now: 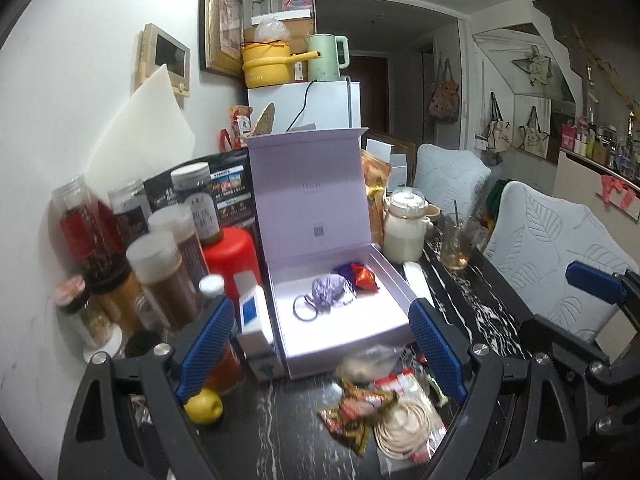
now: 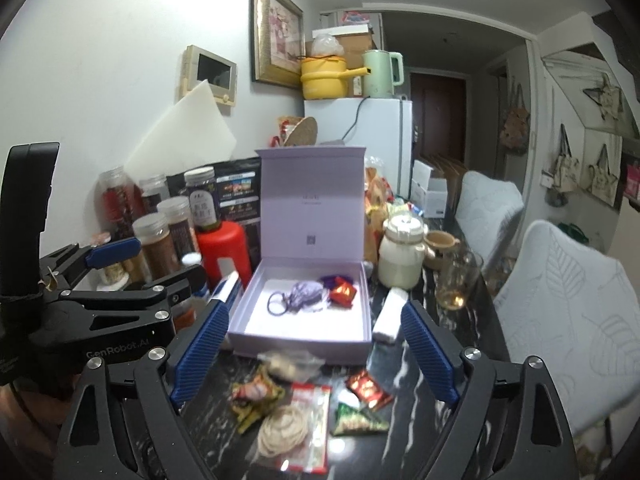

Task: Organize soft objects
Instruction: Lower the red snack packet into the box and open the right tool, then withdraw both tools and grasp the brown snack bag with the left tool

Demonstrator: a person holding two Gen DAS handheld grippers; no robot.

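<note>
Purple scrunchie [image 1: 329,289], crumpled, beside red packet [image 1: 365,277] in open box [image 1: 394,288]

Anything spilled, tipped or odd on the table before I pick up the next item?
Nothing spilled or damaged. The lavender box sits open, lid upright, holding a purple scrunchie and an orange-red packet. Loose snack packets and a bag of hair ties lie scattered before it. Both the left gripper and right gripper are open and empty.

Scrunchie [image 1: 329,289] lies in box [image 1: 394,280], snack packets [image 2: 362,390] before it.
</note>
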